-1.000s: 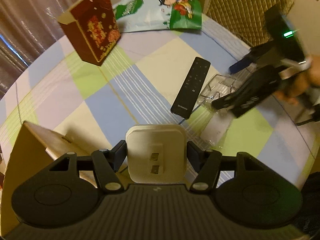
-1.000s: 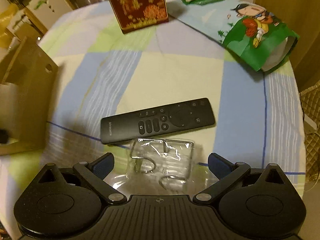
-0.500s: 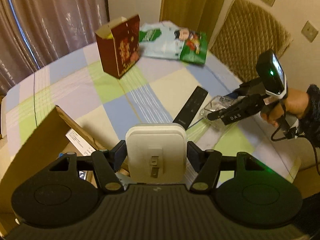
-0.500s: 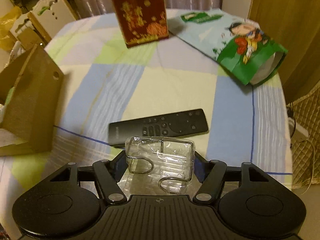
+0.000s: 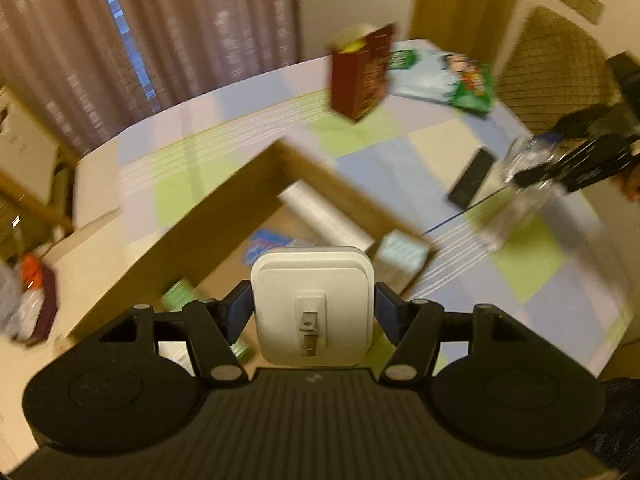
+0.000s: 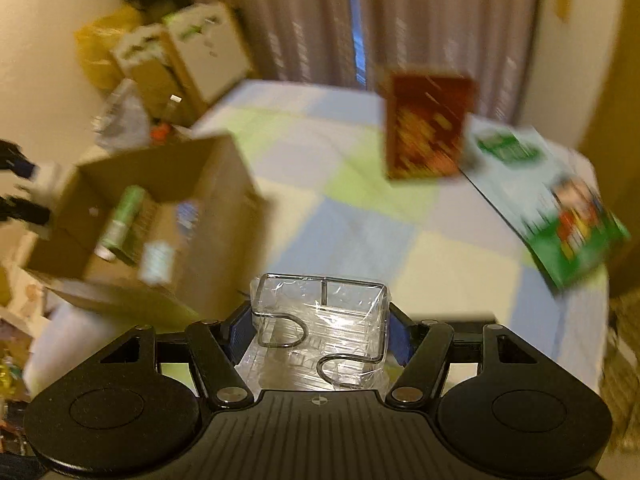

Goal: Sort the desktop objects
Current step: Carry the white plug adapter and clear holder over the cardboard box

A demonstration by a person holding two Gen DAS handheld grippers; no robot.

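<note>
Fingers of the left gripper (image 5: 313, 307) squeeze a white plug block (image 5: 313, 307) from both sides in the left wrist view, and the block sits right in the middle between them. The gripper tilts down toward the table. Just past the block, under it, is an open cardboard box (image 5: 224, 204) with a few small things inside. Farther ahead stands a dark red carton (image 5: 360, 76), and a green and white snack bag (image 5: 444, 80) lies beside it to the right. Off to the right, the right gripper (image 5: 536, 172) comes in from the side, held by a hand (image 5: 632, 188) at the edge of the view. It carries a clear plastic packet (image 5: 524, 160) up in the air, and a black remote (image 5: 471, 178) lies flat on the checked tablecloth (image 5: 532, 264) near it. In the right wrist view, the right gripper (image 6: 320, 328) has its fingers pressed on both sides of the clear plastic packet (image 6: 320, 328), which has bent wire hooks inside. This gripper also tilts down. The cardboard box (image 6: 224, 200) is ahead to the left, and a green tube (image 6: 124, 216) leans inside it. The dark red carton (image 6: 428, 128) stands ahead to the right, and the snack bag (image 6: 560, 208) lies farther right. The picture is blurry.
</note>
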